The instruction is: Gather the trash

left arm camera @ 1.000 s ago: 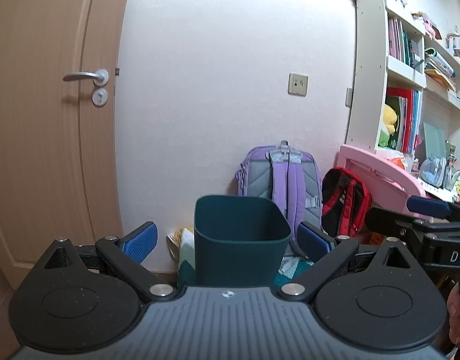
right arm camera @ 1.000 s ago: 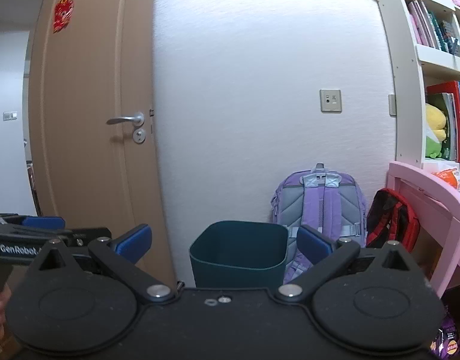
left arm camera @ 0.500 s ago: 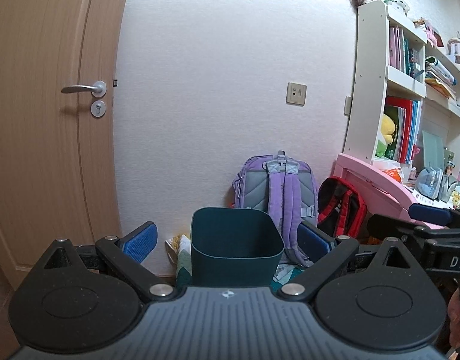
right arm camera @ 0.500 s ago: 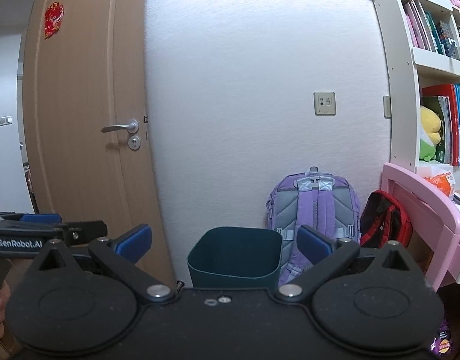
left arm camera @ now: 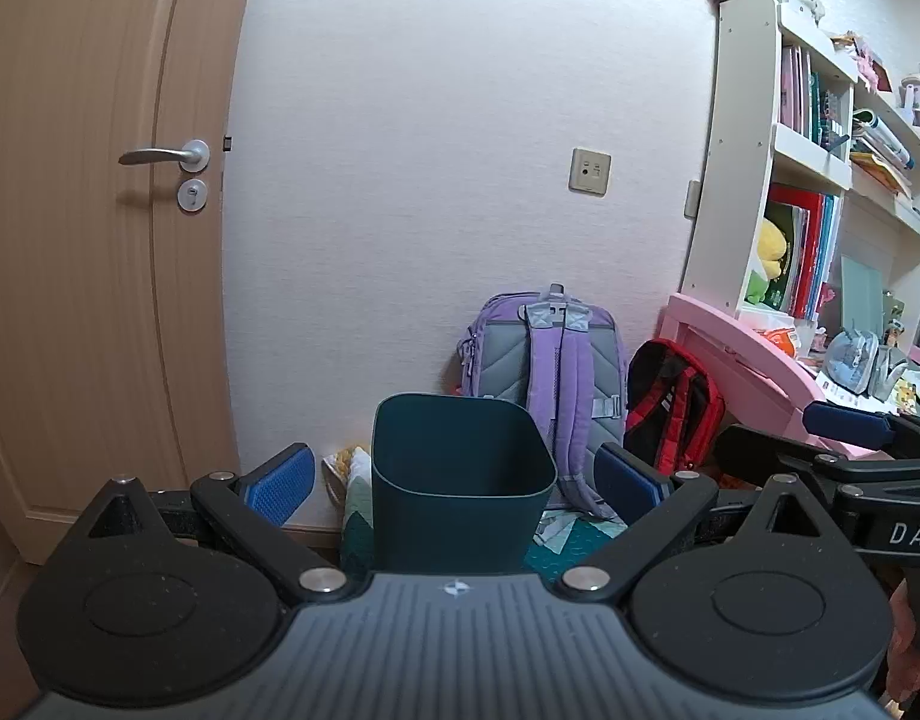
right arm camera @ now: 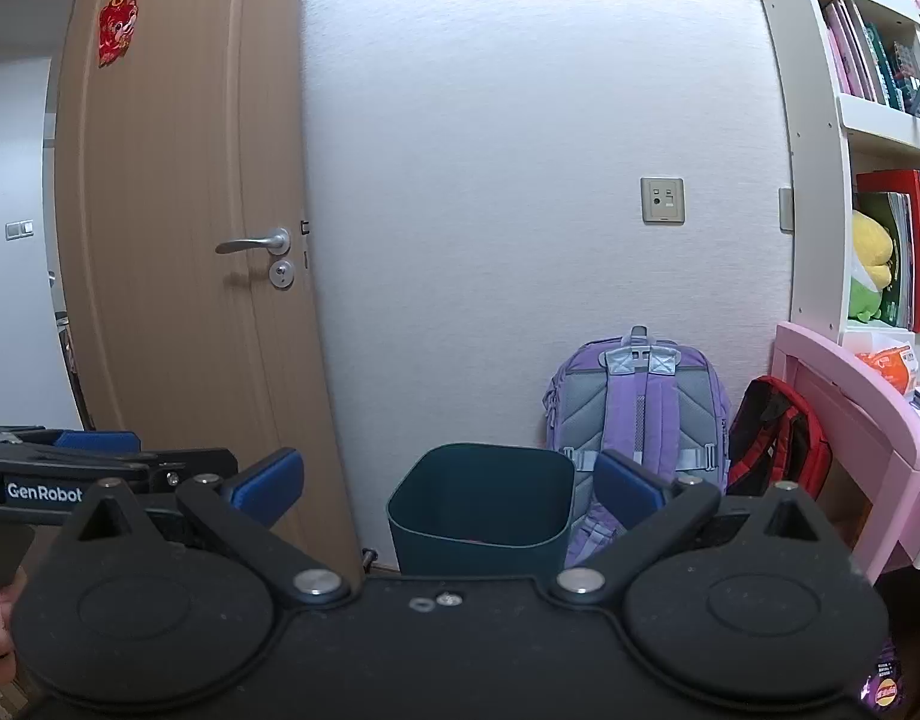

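while both tools point at the white wall, the dark teal bin stands on the floor straight ahead of them, its mouth open upward. the left tool has its blue-padded fingers spread wide with nothing between them, and the bin shows in the gap. the right tool is spread just as wide and holds nothing; the bin sits in its gap too, and something small and reddish shows low inside it, too dim to name. behind the bin a purple backpack leans upright on the wall, with a red and black backpack just beside it, against the end of the pink desk. some crumpled paper and wrappers lie on the floor at the bin's left, close to the wall. a wooden door stands at the left, and a white bookshelf rises above the desk. at the lower right of the right wrist view a small purple packet lies on the floor.
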### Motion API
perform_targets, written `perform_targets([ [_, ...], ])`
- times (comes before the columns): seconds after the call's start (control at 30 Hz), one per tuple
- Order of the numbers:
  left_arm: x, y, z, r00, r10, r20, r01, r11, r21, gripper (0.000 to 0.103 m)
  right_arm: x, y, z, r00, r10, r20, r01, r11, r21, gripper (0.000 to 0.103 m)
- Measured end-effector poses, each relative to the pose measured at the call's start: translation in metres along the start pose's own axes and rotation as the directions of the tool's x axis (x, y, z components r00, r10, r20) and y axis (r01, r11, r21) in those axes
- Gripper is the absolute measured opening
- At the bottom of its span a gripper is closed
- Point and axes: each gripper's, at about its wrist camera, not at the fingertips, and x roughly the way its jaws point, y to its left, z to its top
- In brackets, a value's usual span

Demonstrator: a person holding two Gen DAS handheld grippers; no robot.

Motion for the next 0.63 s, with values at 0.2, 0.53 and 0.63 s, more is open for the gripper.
perform_targets([
  [0.2, 0.0003, -0.0007, -0.0013, 1.000, -0.002, 0.000, 0.002, 1.000, 0.002, 0.100, -0.0007, 0.0009, -0.0001, 1.000, 0.001, -0.002, -0.001, 1.000, -0.002, 0.103],
  [0.53, 0.0006, -0.0018, -0.0063, 1.000, -0.013, -0.008, 0.013, 1.000, 0.009, 0.100, 0.0002, 0.0012, -0.0034, 1.000, 0.001, -0.011, -0.001, 1.000, 0.002, 0.103],
  [0.63, 0.0002, -0.0018, -0.0090, 1.000, -0.014, -0.010, 0.014, 1.000, 0.016, 0.100, 0.0003, 0.0000, -0.0050, 1.000, -0.001, -0.015, 0.001, 1.000, 0.003, 0.103],
])
